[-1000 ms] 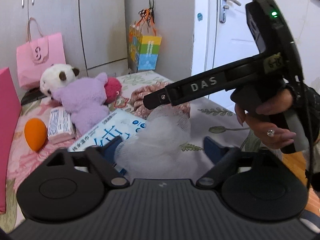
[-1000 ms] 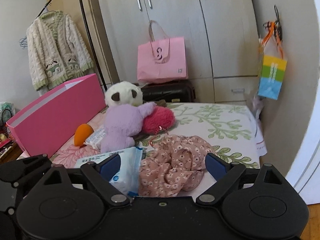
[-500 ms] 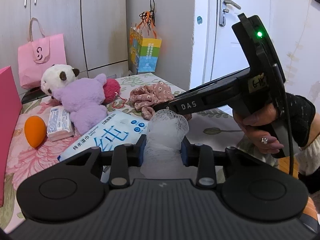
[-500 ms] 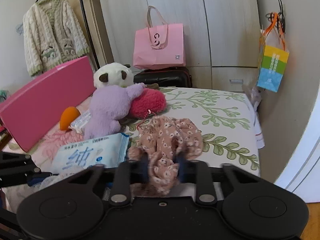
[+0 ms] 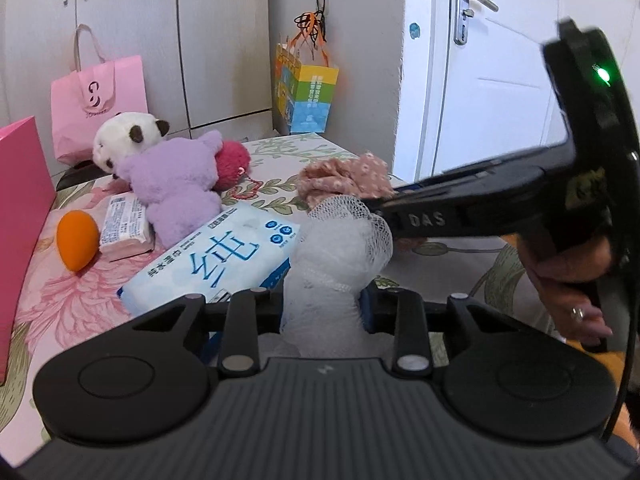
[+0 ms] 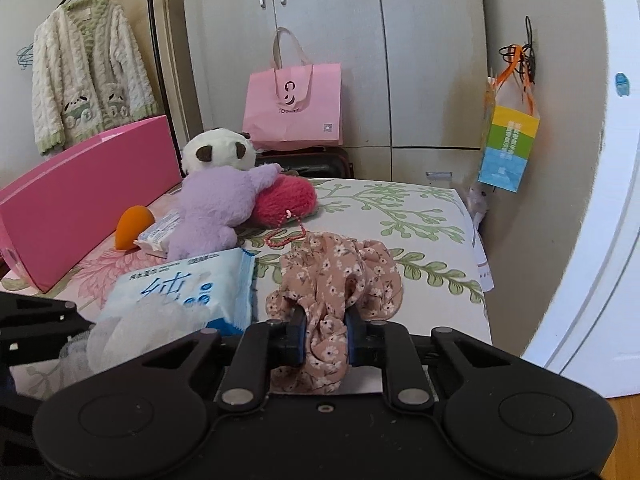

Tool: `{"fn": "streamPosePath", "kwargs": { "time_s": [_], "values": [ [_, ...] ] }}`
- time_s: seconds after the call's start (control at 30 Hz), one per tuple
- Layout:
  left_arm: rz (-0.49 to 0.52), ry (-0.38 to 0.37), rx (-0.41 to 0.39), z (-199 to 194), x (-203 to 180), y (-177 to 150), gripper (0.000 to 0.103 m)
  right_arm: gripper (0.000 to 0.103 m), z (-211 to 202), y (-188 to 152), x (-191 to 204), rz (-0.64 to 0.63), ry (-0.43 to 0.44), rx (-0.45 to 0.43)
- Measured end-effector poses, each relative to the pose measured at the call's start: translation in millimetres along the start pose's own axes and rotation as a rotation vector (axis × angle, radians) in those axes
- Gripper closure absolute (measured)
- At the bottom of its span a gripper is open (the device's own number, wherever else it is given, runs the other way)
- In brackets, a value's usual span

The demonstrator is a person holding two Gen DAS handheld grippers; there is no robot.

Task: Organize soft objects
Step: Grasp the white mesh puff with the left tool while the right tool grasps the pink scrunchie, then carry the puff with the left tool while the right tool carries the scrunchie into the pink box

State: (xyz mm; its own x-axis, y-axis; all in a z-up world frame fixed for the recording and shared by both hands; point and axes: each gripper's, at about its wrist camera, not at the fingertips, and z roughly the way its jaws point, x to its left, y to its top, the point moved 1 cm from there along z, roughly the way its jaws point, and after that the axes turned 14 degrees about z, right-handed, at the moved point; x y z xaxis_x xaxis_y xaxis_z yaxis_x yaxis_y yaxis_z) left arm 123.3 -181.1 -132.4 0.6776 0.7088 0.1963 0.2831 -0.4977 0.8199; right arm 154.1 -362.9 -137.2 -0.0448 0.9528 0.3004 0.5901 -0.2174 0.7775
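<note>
Two grips at once: my left gripper (image 5: 322, 306) has its jaws pressed into the white mesh bath puff (image 5: 336, 256), and my right gripper (image 6: 325, 338) has its jaws clamped on the dusty-pink floral fabric scrunchie (image 6: 334, 280). Both pairs of jaws have just been closing, each with its soft thing between them.

From the left wrist view, the puff bulges up out of my pads at 12 o'clock, and the right gripper's black body crosses in from 3 o'clock, held by a hand (image 5: 568, 288) (a ring shows on one finger). The scrunchie sits just beyond the puff.

At 10 o'clock of the puff lies a pale-blue soft pack of tissues (image 5: 216, 260) on the floral-print bed cover (image 6: 400, 216). Further off at 11 o'clock a lilac plush bear (image 5: 176, 192) leans over a fuzzy red plush (image 5: 232, 160), with a white-and-brown panda plush (image 5: 124, 140) touching behind it. An orange egg-shaped sponge (image 5: 76, 240) lies just beside a small pink-and-white tissue packet (image 5: 124, 220). A tall pink box (image 6: 88, 196) stands along the bed's left edge.
</note>
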Motion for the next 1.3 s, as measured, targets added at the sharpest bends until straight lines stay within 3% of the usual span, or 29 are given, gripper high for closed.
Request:
{"fn": "streamPosePath", "kwargs": {
  "time_s": [0.27,0.37,0.7,1.1,1.3],
  "values": [
    [-0.099,-0.08,0.042,-22,18,-1,0.073,0.082,-22,-9,4,0.038,-0.051,0.004],
    [-0.137,-0.103,0.05,-31,25,-5,0.072,0.082,-31,-15,7,0.033,-0.031,0.002],
    [-0.177,-0.061,0.1,-70,50,-17,0.072,0.081,-68,-24,29,0.016,0.038,0.019],
    [-0.23,-0.001,0.146,-125,89,-47,0.072,0.081,-60,-34,105,-0.066,0.211,0.253],
    [-0.278,-0.016,0.202,-153,116,-62,0.072,0.081,-54,-33,158,-0.132,0.321,0.331]
  ]
}}
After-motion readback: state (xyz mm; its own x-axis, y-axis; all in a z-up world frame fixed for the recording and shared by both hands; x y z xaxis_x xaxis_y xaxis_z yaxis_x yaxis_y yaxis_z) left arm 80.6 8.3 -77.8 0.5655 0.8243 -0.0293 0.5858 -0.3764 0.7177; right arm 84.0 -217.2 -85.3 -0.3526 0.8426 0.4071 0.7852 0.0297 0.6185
